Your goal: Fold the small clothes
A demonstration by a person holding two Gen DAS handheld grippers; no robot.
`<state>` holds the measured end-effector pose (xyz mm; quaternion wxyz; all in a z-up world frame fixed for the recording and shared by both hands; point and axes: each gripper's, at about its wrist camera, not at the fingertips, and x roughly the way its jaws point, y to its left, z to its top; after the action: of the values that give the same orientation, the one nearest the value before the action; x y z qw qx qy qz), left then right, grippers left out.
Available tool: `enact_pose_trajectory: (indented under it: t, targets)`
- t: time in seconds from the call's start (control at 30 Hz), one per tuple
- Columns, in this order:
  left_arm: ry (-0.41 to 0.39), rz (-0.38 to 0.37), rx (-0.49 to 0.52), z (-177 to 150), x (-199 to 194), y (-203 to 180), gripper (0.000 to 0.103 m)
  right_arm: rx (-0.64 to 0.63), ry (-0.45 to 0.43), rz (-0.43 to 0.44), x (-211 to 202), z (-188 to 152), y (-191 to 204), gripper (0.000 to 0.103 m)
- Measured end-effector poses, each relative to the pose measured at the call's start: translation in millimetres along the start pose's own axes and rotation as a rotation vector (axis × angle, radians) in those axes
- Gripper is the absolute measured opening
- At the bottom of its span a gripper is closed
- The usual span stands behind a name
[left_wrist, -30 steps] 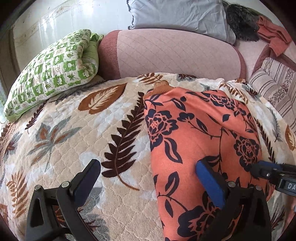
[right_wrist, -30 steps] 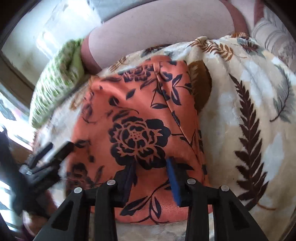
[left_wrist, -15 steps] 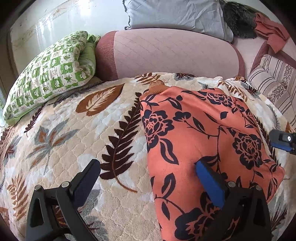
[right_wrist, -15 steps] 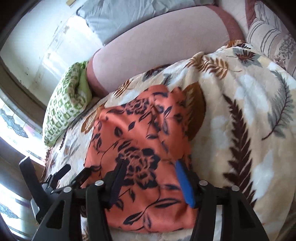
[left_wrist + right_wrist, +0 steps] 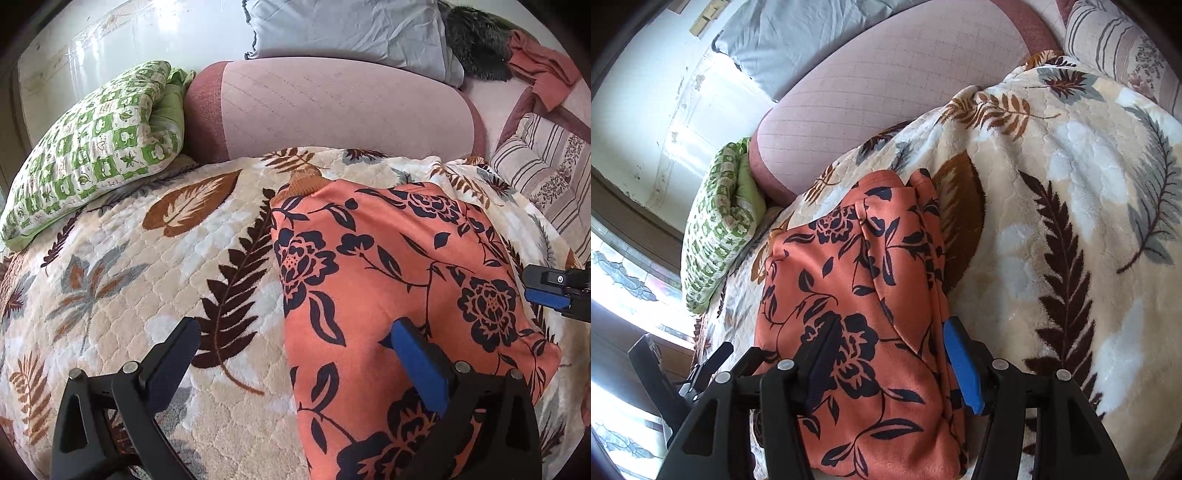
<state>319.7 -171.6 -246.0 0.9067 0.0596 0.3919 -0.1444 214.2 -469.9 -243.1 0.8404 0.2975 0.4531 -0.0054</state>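
The orange floral garment [image 5: 399, 280] lay folded and flat on the leaf-patterned blanket [image 5: 140, 280], its ribbed brown cuff [image 5: 304, 181] poking out at the far edge toward the pink quilted cushion [image 5: 340, 107]. The left gripper [image 5: 295, 354] stood released and wide above the garment's left edge, one finger over bare blanket, the other over the cloth, grasping nothing. The right gripper [image 5: 886, 354] hovered over the garment's near right corner; its jaws had just been opening, and the fabric lay under the gap between them with neither pad pinching it. A green checked pillow [image 5: 92, 147] rested left of the garment, beside the cushion, and a grey pillow [image 5: 351, 29] sat behind that cushion.
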Motion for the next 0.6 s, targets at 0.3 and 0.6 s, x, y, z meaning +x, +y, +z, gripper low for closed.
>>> enact_pose_trajectory:
  t: [0.3,0.6]
  targets:
    - [0.011,-0.013,0.012,2,7,-7,0.102,0.020,0.016,0.016,7,4,-10,0.066]
    - [0.035,-0.043,0.017,3,15,-14,0.102,0.016,0.064,0.023,26,6,-13,0.068]
